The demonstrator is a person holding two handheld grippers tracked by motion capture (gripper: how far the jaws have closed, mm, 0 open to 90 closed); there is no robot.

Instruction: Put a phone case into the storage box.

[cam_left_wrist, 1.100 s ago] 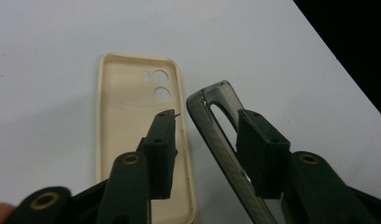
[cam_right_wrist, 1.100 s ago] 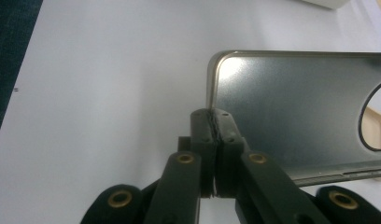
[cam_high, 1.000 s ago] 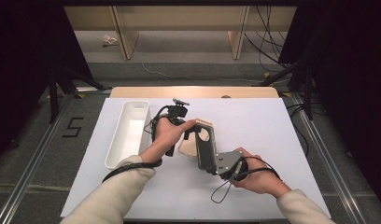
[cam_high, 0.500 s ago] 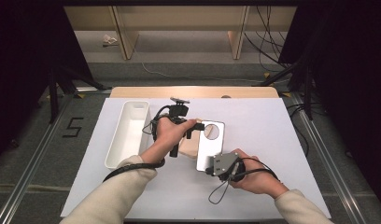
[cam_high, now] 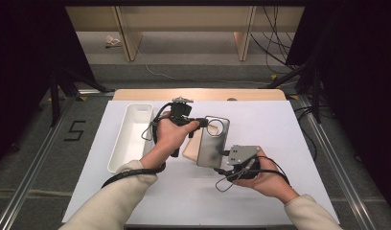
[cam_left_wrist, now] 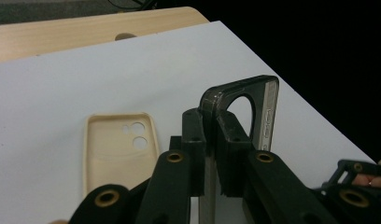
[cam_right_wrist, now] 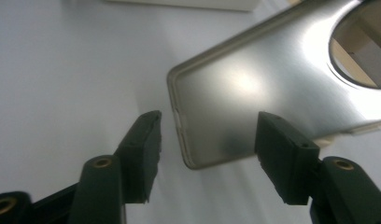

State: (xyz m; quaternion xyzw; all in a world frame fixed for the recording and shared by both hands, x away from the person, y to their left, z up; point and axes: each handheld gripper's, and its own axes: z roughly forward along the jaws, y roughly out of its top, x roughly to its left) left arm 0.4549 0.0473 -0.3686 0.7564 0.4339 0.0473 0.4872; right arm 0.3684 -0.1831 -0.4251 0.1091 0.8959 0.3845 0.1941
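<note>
At the left, our white tray on the desk looks empty. Our left gripper is clamped on the top edge of the grey phone case, holding it over the beige phone case lying flat. Our right gripper has just been opening; its jaws stand wide around the grey case's lower corner, not pressing. With one thin edge pinched, the case could pivot or slip.

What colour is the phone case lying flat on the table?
Beige phone case, best in the left gripper view.
</note>
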